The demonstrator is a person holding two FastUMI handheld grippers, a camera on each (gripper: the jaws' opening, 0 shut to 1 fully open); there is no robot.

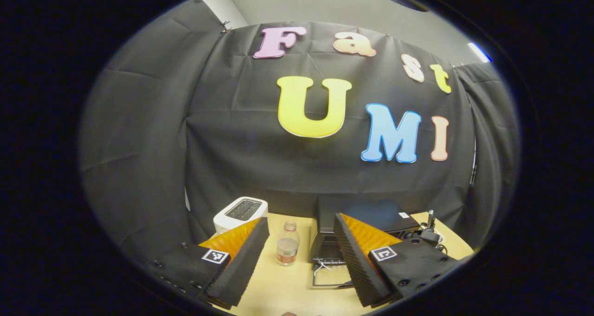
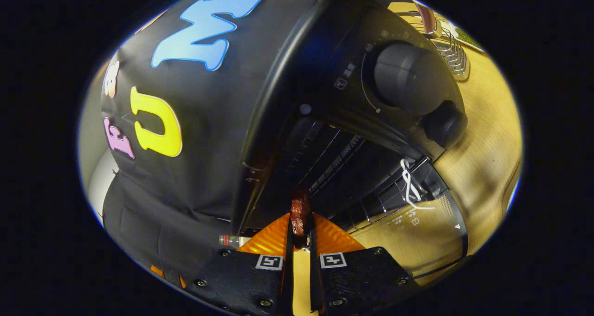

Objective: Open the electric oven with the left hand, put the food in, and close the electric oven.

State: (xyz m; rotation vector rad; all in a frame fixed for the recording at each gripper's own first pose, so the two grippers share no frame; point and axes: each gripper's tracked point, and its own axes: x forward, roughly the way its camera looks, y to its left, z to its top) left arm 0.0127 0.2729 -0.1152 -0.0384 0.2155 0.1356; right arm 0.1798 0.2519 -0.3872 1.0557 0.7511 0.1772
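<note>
Right gripper (image 2: 300,235): fingers pressed nearly together on a small dark reddish piece of food (image 2: 300,216), held at the mouth of the electric oven (image 2: 325,135).
Left gripper (image 1: 301,255): fingers spread wide, holding nothing, raised above the table (image 1: 287,288) and back from the oven (image 1: 362,223).
Oven door (image 2: 417,232): swung down flat in front of the oven, a white tie on its handle.
Oven opening: dark cavity with wire rack bars just beyond the food; two round knobs (image 2: 408,79) to one side of it.
Room beside the oven: a small bottle (image 1: 287,244) stands just left of it, a white toaster (image 1: 241,211) farther left, bare tabletop in front.
Behind the oven: black cloth wall; a wire rack (image 2: 448,47) on the table past the knobs.
</note>
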